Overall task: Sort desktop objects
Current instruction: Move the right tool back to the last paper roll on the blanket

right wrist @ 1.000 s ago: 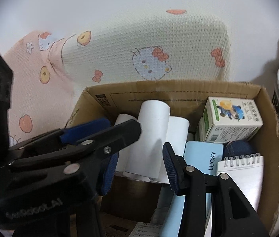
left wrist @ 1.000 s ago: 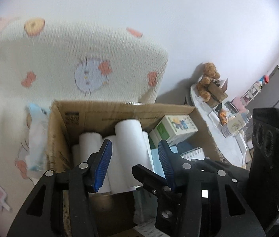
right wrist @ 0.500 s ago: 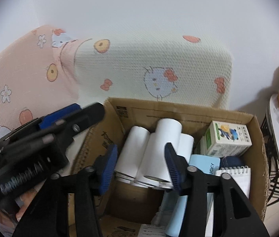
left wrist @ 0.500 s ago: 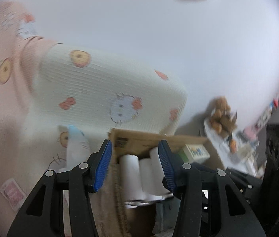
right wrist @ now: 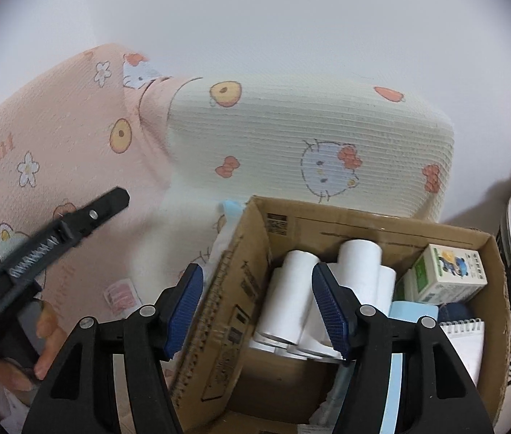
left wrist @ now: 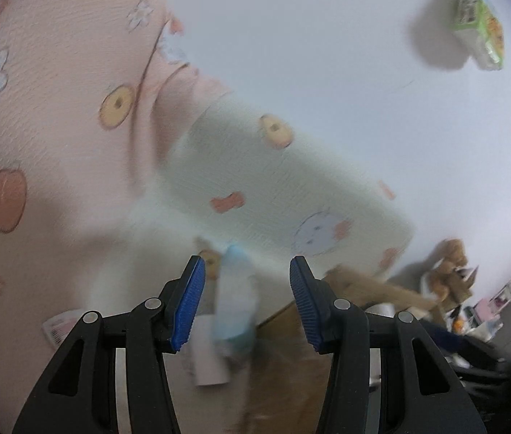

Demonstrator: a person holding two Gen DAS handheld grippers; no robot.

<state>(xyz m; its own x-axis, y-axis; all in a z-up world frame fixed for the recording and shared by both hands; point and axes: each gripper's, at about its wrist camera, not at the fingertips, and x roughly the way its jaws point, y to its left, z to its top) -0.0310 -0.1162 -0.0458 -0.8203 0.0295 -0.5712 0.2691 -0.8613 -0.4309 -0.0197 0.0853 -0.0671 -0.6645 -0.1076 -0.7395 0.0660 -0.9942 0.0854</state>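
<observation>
Blue ribbed pads line both of our grippers. Our right gripper (right wrist: 257, 313) has just been opening; its jaws now stand wide and hold nothing, poised above the near-left wall of the cardboard box (right wrist: 248, 249), which shows between them. Just behind the right pad, inside the box, lies a cluster of white paper rolls (right wrist: 289, 300), stacked on their sides and touching one another. To their right stands a small green and white carton (right wrist: 443, 276) printed with a cartoon figure, and nearer us a pale blue book (right wrist: 414, 313) and a spiral notepad (right wrist: 463, 336) lean against the right wall. Behind the box lies a cream cushion (right wrist: 291, 144) with a cat-face print, next to a pink cushion (right wrist: 56, 137).

Our left gripper (left wrist: 246, 307) is also spread wide and empty, seen in the right wrist view as a dark jaw at the left, well apart from the box, with fingers (right wrist: 47, 325) of the hand on its handle. Between its pads (the view is blurred) we see a light blue and white packet (left wrist: 235, 300) lying beside the box's outer left wall. A green packet (left wrist: 479, 25) shows high on the white wall.
</observation>
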